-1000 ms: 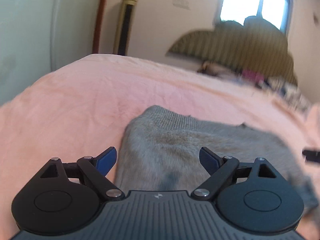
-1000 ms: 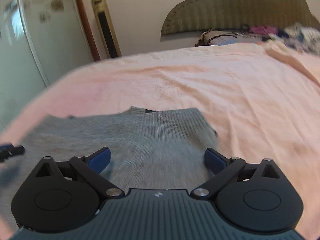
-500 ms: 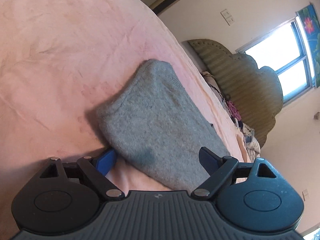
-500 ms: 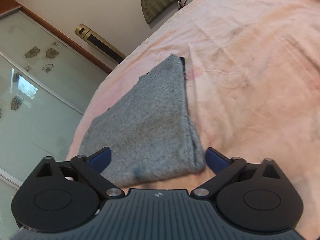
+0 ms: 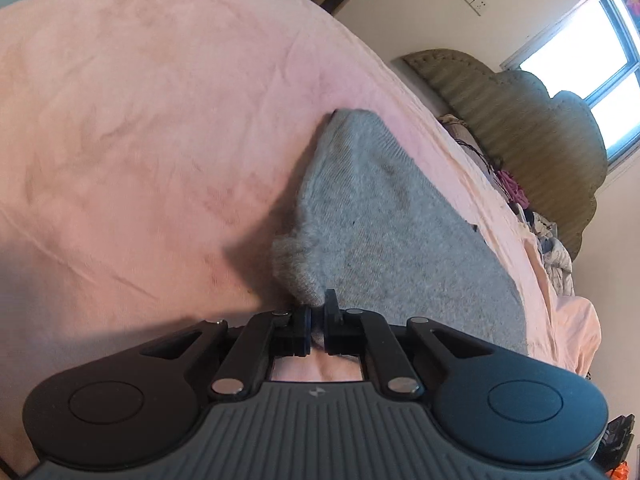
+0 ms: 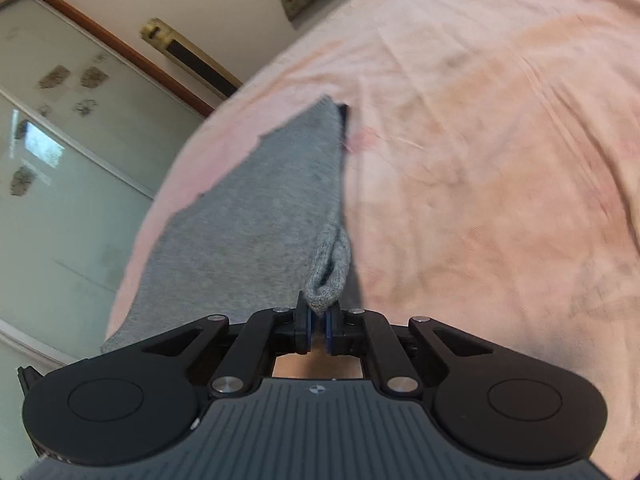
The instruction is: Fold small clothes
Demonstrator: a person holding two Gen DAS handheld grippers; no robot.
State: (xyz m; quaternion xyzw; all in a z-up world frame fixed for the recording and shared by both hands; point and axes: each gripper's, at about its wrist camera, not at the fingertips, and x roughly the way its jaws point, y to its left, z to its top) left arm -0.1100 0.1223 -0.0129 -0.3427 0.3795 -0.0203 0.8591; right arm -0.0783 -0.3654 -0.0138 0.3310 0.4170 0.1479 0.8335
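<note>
Wide open pink bedsheet (image 5: pixel 140 140) spreads to the left of the grey knit garment (image 5: pixel 392 232), bare and flat, plenty of passage there. On the other side, the sheet runs free to the right of the garment (image 6: pixel 256 232) and far beyond. At the far end, the padded headboard (image 5: pixel 532 128) and a heap of clothes (image 5: pixel 548 240) block the way.

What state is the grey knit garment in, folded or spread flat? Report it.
Folded, at least once: the grey knit garment shows doubled layers at the corner the right gripper pinches. The left gripper pinches the other near corner.
</note>
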